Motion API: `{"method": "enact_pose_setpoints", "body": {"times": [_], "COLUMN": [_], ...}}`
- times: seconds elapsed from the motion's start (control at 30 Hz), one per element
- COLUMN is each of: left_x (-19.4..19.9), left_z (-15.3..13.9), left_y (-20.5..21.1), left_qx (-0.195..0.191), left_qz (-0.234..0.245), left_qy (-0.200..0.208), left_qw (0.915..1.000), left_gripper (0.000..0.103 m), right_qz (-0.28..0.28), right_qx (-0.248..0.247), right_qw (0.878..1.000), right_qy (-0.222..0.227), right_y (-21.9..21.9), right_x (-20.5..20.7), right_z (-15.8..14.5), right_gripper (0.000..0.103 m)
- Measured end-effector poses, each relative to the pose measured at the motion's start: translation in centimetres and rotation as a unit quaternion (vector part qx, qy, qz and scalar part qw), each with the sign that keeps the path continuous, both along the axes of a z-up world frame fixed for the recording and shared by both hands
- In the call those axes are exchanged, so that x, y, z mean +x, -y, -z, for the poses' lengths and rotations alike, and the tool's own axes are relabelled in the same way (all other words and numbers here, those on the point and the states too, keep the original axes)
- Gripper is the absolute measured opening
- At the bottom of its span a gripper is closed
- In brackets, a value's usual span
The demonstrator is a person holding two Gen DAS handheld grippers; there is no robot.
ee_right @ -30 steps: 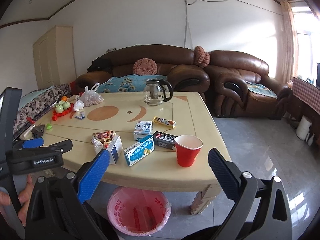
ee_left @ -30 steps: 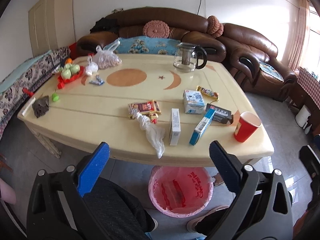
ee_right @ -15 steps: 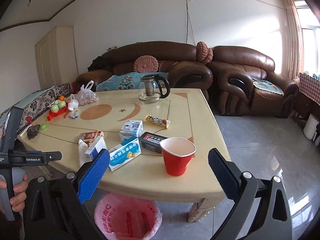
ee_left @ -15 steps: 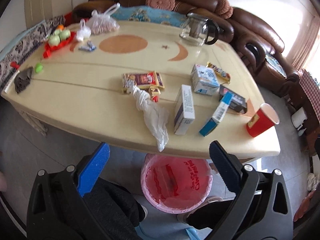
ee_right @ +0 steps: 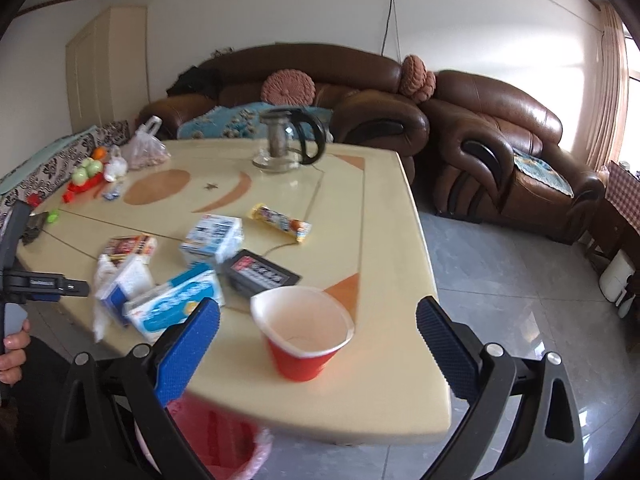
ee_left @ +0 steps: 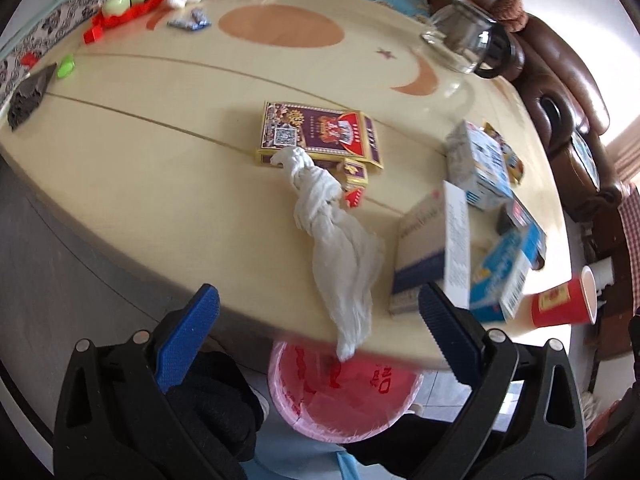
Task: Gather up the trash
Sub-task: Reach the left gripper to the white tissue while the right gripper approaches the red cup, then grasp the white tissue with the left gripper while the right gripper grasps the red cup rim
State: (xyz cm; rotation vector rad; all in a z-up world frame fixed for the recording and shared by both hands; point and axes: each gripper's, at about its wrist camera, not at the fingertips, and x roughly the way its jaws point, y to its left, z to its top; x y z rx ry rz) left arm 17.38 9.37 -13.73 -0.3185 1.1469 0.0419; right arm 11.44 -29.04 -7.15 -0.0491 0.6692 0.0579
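While both tools are held wide open and empty, the left tool (ee_left: 318, 310) is aimed at a crumpled tissue (ee_left: 340, 236) overhanging the table (ee_left: 160, 184) edge; the right tool (ee_right: 318, 322) faces a red cup (ee_right: 303, 332).

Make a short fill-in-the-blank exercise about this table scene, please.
1. The cup in front of the right gripper is ____ outside.
2. The white bag hangs over the table edge above the ____ bin.
3. The left gripper is ____.

Answers: red; pink; open
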Motion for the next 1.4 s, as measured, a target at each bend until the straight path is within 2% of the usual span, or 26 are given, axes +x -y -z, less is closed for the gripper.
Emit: {"method": "enact_pose_setpoints", "body": {"times": [0.33,0.43,0.5,0.63,0.73,0.77,0.83,0.87,0.93,1.03,1.17,1.2,1.23,1.27,1.3,1.33,1.37,1.4], "left_x": [3.7,4.5,4.8,5.1,5.2,5.4,5.6,5.7,5.9,6.4,7.4,7.7,7.8,7.9,8.0,8.1,8.1,8.2], "left_z": [2.3,3.2,3.0,3.2,3.2,3.3,3.4,3.4,3.4,3.4,3.3,3.3,3.2,3.0,2.9,2.8,2.8,2.8], "left_y": [-0.7,-1.0,-1.0,-1.1,-0.8,-0.6,-0.2,-0.1,0.1,0.3,0.5,0.5,0.4,0.3,0.1,-0.1,-0.3,-0.5], "left_qx": [-0.004,-0.012,-0.006,-0.016,-0.007,-0.001,0.010,0.015,0.024,0.042,0.041,0.040,0.038,0.034,0.030,0.030,0.030,0.025], "left_qz": [-0.026,-0.035,-0.035,-0.035,-0.032,-0.030,-0.029,-0.028,-0.030,-0.035,-0.033,-0.036,-0.038,-0.040,-0.041,-0.043,-0.046,-0.047], "left_qy": [-0.035,-0.047,-0.042,-0.048,-0.051,-0.051,-0.052,-0.054,-0.055,-0.063,-0.076,-0.081,-0.083,-0.084,-0.088,-0.094,-0.099,-0.102], "left_qw": [0.9990,0.9982,0.9985,0.9981,0.9982,0.9982,0.9982,0.9981,0.9978,0.9965,0.9957,0.9953,0.9951,0.9951,0.9948,0.9942,0.9936,0.9934], "left_gripper": [0.098,0.098,0.098,0.097,0.097,0.097,0.097,0.097,0.091,0.085,0.082,0.079,0.070,0.064,0.051,0.043,0.041,0.037], "right_qz": [-0.002,-0.005,-0.011,-0.036,-0.043,-0.044,-0.049,-0.053,-0.056,-0.067,-0.073,-0.075,-0.080,-0.080,-0.084,-0.085,-0.088,-0.091], "right_qx": [0.005,0.009,0.008,0.032,0.013,0.011,0.013,0.015,0.014,0.017,0.027,0.032,0.045,0.050,0.059,0.066,0.070,0.075], "right_qw": [0.998,0.997,0.996,0.992,0.990,0.989,0.986,0.984,0.982,0.979,0.977,0.977,0.975,0.974,0.972,0.971,0.970,0.969], "right_qy": [-0.064,-0.076,-0.087,-0.117,-0.135,-0.142,-0.161,-0.168,-0.181,-0.192,-0.196,-0.198,-0.203,-0.206,-0.212,-0.215,-0.217,-0.219], "right_y": [3.4,3.7,3.8,3.7,3.3,3.2,3.3,3.3,3.2,3.0,3.0,3.1,3.1,3.2,3.2,3.2,3.1,3.0], "right_x": [6.7,7.6,8.3,8.7,8.9,9.2,9.6,9.7,10.0,10.2,10.5,10.6,10.7,10.8,10.8,10.8,10.8,10.8], "right_z": [3.1,3.9,4.4,5.3,6.0,6.3,7.0,7.3,7.9,8.3,8.5,8.5,8.6,8.7,8.8,8.8,8.8,8.8], "right_gripper": [0.096,0.096,0.096,0.095,0.095,0.095,0.082,0.079,0.072,0.070,0.068,0.062,0.053,0.049,0.046,0.041,0.037,0.028]}}
